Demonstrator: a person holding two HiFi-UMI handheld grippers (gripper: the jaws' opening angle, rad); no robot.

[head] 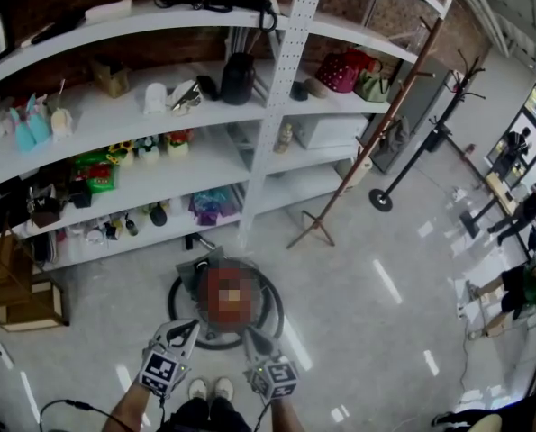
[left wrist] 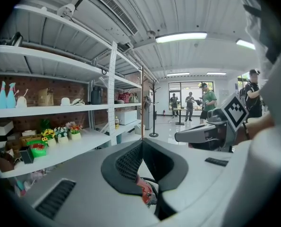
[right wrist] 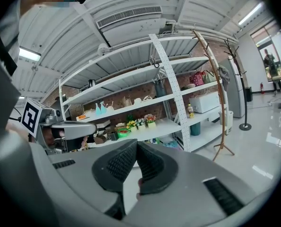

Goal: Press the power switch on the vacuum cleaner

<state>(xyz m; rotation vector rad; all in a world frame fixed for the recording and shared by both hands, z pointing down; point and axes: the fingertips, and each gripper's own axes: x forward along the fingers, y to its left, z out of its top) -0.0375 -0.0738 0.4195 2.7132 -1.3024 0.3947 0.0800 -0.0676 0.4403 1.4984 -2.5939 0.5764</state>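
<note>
Vacuum cleaner [head: 194, 288] sat on the floor [head: 367, 268] right in front of the person's shoes [head: 210, 388], hose looped round it, shelves [head: 159, 169] behind. Left hand-held gripper [head: 183, 331] & right hand-held gripper [head: 253, 338] were both held out over its near side, tips pointed toward it, not touching it as far as I could judge. Each had its jaws drawn together at the tips w/ nothing btwn them. Sensible, I'd say: a closed tip makes one blunt finger for prodding a button. Which would do the pressing? Couldn't tell, they were abt level.

Head view gave the layout, but the top of the machine lay under a mosaic patch, so no switch to be made out. Left gripper view added sth: a bit of red casing [left wrist: 144, 189] showing thru the gap below the closed pads, so that one looked lined up on the body. Right gripper view gave only a pinkish sliver in its gap.
</note>
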